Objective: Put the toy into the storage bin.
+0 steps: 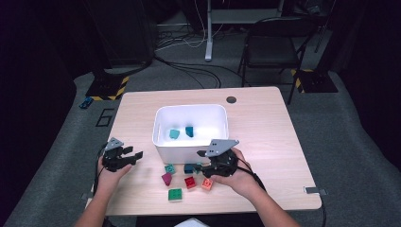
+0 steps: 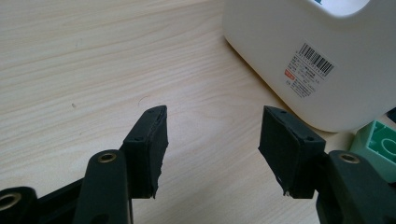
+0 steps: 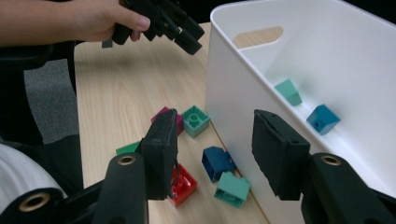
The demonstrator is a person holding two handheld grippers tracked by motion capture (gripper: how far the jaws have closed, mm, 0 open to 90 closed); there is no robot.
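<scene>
Each hand carries a matte black gripper topped by a grey three-cornered plate: the left gripper (image 1: pixel 137 154) and the right gripper (image 1: pixel 202 153). A black cable trails from each toward the person. The jaws are blocky black pads with small dark screws, mounted on black arms with brass-coloured rivets at the pivots. The forearms are bare, without sleeves.

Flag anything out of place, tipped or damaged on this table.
Nothing is spilled or damaged. The white bin stands upright with two blocks inside; the teal block there lies tilted against the wall. Loose blocks sit scattered in front, and the dark blue block lies on its side.
</scene>
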